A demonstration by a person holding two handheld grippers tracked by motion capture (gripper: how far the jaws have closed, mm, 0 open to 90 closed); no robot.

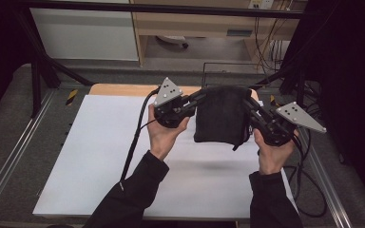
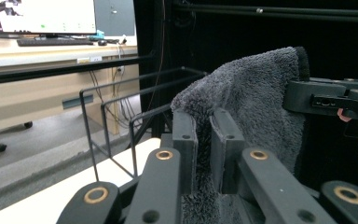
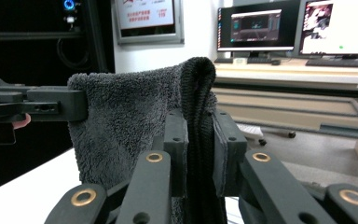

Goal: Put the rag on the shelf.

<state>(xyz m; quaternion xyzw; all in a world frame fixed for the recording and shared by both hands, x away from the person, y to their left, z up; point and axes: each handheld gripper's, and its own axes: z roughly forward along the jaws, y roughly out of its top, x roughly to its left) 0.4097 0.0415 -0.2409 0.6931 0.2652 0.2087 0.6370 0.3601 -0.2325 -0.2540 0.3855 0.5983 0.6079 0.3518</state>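
aloft, left gripper and right gripper each clamp the dark towel's top corners.

White-covered worktop sits inside a black metal frame, grey floor around it. Light wooden desk behind, cables hanging at its right. Lit computer monitors on a far desk. Black wire rack at the worktop's far edge.
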